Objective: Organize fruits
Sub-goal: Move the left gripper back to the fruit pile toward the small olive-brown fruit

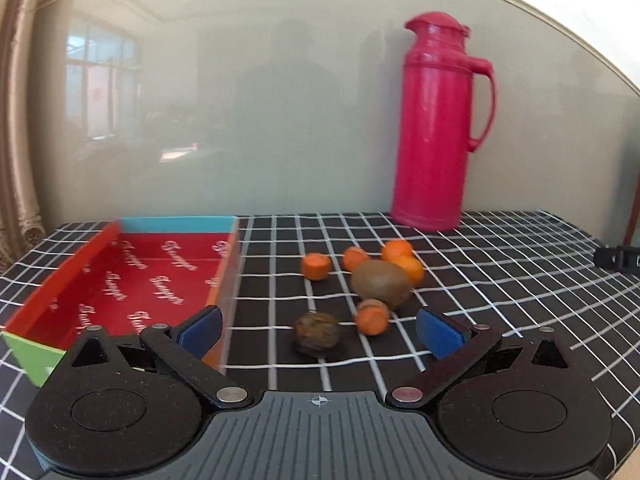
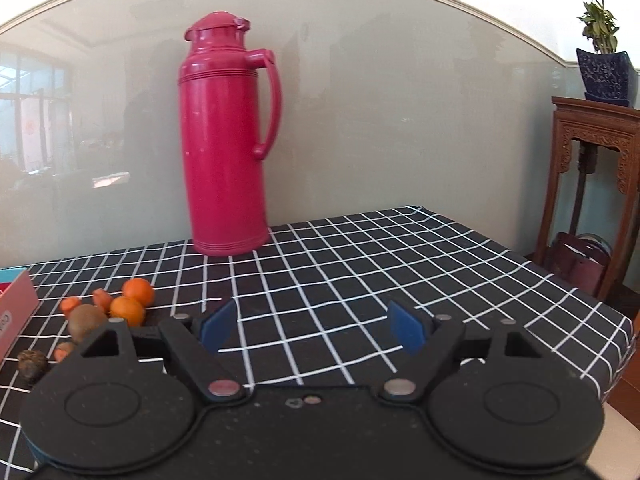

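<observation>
box (image 1: pixel 132 276) ahead-left of spread, empty left gripper (image 1: pixel 318 330) | kiwi (image 1: pixel 380 283) ahead-right, soft, likely bruises: grip mid-body | tangerines (image 1: pixel 400 258) beyond, light, round, may roll | walnut (image 1: pixel 317 333) between pads, hard | right gripper (image 2: pixel 310 326) spread, empty, fruit far left

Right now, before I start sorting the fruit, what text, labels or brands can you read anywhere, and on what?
Red box, inner floor: one white cursive word repeated in a pattern, too stylised and blurred to read.
Same box, outer side in the right wrist view: a few white letters cut off by the frame edge, not readable.
Pink thermos: no label visible.
Blue plant pot: white ornament only, no words.
</observation>
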The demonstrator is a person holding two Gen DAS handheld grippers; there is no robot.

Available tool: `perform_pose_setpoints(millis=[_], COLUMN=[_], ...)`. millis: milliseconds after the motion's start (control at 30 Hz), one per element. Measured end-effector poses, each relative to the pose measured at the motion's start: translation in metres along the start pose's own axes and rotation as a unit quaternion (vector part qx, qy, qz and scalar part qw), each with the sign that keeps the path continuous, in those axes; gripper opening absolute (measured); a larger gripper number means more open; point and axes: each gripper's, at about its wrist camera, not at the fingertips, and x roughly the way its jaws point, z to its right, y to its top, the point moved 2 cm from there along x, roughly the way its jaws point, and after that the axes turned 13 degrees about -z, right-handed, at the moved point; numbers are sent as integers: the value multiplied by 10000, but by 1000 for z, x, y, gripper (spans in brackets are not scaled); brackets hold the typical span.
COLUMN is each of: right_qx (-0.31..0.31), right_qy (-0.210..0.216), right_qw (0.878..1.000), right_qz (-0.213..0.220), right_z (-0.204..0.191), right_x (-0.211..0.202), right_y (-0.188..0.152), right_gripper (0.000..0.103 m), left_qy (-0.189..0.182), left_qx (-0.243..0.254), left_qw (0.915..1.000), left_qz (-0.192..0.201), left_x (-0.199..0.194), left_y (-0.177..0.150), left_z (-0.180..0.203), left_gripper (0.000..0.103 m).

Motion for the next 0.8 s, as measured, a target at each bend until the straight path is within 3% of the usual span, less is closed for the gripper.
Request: perform_pose_setpoints(millis=[500, 600, 767, 800], right_qx=[192, 267, 332, 338], right_qy=[-481, -581, -704, -730], right_qw=[9986, 9979, 9968, 9966], right_qz=[-85, -126, -172, -175], right_z=[56, 69, 84, 85], right_x=[7, 9, 10, 10], right_y=[-9, -11, -16, -16], right_gripper=[82, 82, 82, 82], left_qy=[-358, -415, -452, -442], left_qx=[368, 466, 483, 498], left_qw=[9979, 9967, 9954, 9951], left_qz=[-390, -516, -690, -735], left_x=[39, 46, 57, 60], left_y=[-2, 0, 2, 2], left_z=[63, 72, 82, 84], left_gripper=[102, 87, 78, 72])
